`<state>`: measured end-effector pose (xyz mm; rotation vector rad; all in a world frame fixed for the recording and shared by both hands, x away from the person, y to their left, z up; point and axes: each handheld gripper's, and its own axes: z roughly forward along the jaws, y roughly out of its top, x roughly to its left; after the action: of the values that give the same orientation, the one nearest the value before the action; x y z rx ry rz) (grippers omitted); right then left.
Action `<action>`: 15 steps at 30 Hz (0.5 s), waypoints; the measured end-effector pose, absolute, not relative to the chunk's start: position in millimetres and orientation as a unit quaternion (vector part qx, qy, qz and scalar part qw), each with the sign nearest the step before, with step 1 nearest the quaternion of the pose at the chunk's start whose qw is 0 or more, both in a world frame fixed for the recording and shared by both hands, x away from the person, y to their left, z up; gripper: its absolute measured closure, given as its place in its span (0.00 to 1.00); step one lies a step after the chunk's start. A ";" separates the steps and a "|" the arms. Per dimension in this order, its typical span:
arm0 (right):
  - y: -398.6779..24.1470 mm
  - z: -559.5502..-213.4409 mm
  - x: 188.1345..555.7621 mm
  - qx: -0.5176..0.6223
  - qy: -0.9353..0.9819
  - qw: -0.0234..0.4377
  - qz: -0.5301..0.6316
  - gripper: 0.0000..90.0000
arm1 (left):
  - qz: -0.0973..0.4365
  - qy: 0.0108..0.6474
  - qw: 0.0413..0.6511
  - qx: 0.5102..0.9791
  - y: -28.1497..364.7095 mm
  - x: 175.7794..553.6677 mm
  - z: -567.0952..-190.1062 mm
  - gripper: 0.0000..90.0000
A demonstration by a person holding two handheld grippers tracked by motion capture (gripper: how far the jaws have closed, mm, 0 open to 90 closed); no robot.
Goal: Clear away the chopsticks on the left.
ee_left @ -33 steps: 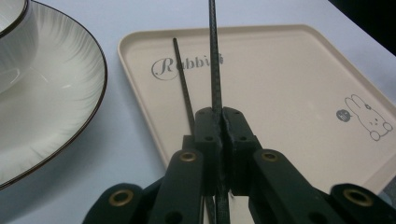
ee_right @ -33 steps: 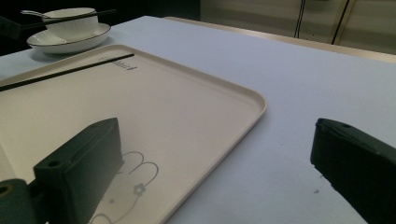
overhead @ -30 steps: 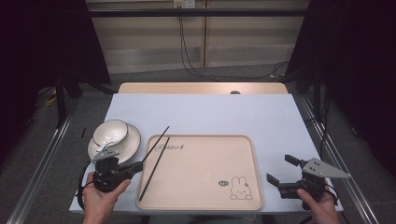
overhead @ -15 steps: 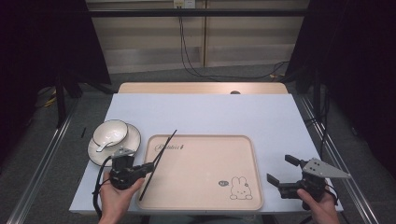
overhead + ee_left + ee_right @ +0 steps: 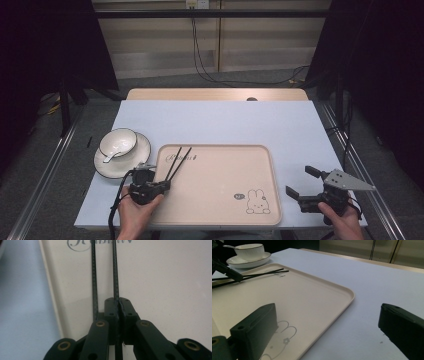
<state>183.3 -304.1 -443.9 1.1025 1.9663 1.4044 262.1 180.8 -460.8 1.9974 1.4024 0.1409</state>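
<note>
Up close, left gripper (image 5: 117, 315) pinches 1 chopstick (image 5: 115, 272).

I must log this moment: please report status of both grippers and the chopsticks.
Left gripper shut on chopsticks, over tray. Right gripper open, empty, beside tray. Nothing in the way.

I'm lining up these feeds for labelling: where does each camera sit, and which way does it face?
High view: above the person's side, facing forward and down on the table; both forearms, left gripper, right gripper.
Left gripper view: on the left gripper, looking along its shut jaws down at the tray; one chopstick is clamped, the other lies beside.
Right gripper view: on the right gripper, low across the tray toward the bowl; open jaws.
All views share the tray and chopsticks.
</note>
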 end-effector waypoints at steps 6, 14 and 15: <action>-303.6 -444.1 183.5 0.402 0.720 0.239 0.513 0.02 | 0.053 0.538 0.333 0.773 181.1 263.0 -463.2 0.95; -303.5 -444.0 183.6 0.401 0.720 0.238 0.514 0.02 | 0.044 0.529 0.340 0.776 182.7 264.0 -463.4 0.92; -303.5 -444.0 183.6 0.400 0.720 0.238 0.514 0.02 | 0.045 0.528 0.341 0.777 183.1 264.0 -463.4 0.92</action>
<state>183.6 -303.5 -444.0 1.0966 1.9734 1.4085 264.0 183.1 -463.4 2.0211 1.3735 0.1159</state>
